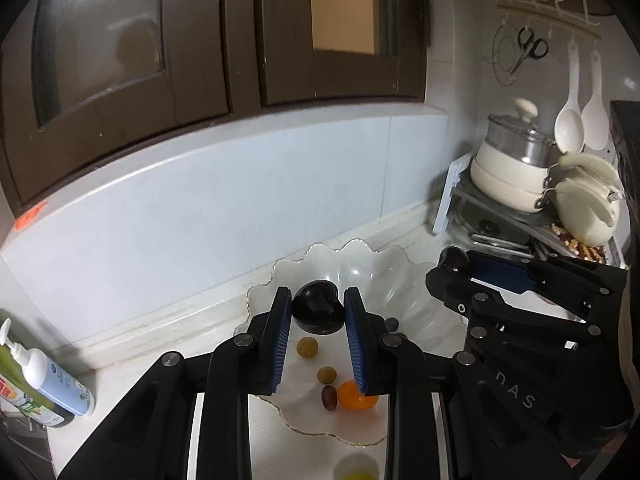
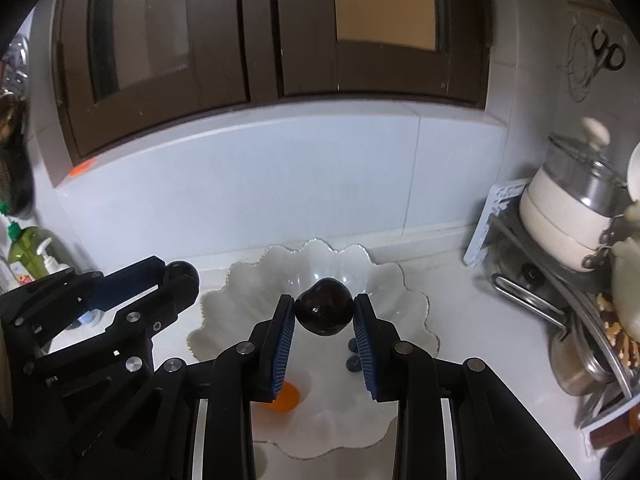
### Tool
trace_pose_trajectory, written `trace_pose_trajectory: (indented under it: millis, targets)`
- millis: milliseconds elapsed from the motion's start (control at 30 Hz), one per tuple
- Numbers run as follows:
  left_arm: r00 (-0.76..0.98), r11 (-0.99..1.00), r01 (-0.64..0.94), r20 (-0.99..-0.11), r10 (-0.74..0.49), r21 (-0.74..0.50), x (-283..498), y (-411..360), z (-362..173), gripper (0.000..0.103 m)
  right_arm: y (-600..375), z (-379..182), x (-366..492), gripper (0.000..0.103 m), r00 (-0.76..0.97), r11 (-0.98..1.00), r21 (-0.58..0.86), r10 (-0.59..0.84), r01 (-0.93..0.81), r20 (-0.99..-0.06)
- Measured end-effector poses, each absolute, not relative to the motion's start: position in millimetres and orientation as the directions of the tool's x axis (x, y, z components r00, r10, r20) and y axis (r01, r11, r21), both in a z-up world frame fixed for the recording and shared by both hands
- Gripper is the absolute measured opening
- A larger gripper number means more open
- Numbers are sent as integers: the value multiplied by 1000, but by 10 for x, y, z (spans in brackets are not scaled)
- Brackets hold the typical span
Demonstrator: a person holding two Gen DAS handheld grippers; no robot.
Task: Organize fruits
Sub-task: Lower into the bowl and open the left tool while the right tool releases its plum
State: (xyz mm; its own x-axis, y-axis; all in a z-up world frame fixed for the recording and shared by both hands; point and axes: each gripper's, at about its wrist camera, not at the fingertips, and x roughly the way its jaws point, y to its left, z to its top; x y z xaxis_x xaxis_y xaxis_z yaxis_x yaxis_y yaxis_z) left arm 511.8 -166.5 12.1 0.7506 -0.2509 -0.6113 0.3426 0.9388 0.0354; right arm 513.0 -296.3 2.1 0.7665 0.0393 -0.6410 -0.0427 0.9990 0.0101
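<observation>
My left gripper (image 1: 317, 300) is shut on a dark plum (image 1: 318, 314), held above the near rim of a clear scalloped glass bowl (image 1: 372, 268). To its right, my right gripper (image 1: 448, 276) grips a second dark plum (image 1: 454, 260). In the right wrist view, the right gripper (image 2: 323, 300) pinches its plum (image 2: 324, 312) over the bowl (image 2: 320, 256), with the left gripper (image 2: 180, 280) at left. A scalloped plate (image 1: 320, 424) under the fingers carries an orange kumquat (image 1: 354, 396), a dark red grape (image 1: 329, 397) and two yellow-green grapes (image 1: 307, 347). Two blueberries (image 2: 353, 362) lie on the plate too.
A dish rack with a lidded pot (image 1: 516, 156) and cream pans stands at the right. White spoons (image 1: 570, 120) and scissors (image 1: 530, 50) hang on the wall. A pump bottle (image 1: 48, 376) lies at the left. A small cup (image 1: 356, 470) sits near the front edge. Dark cabinets hang overhead.
</observation>
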Motion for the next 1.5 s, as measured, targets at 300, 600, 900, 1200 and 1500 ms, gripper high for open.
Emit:
trace_pose_trajectory:
  millis: [300,600,900,1200,1500]
  targets:
    - [689,938,344,-688,-227,35,5515,-1768,-161,27,-3079,-297,5573,31,685,1000,12,16,-10,-729]
    - [626,940,340,-754,-201,32,5888,-1871,-417,27,-3211,-602,5912,32,606,1000,23,6,21,-795]
    - [555,933,359,-807,-202,13,6117,-1952,-667,27,-3295,-857,6111,32,526,998,48,26,28,-850]
    - [519,932,362,-836,-180,24,6210,-2023,-823,28,-3370,-1027,6190,32,487,999,35,11,41,-873]
    - [510,931,363,-844,-168,34,6228,-2046,-865,29,-3401,-1074,6189,32,473,999,9,-14,45,-881]
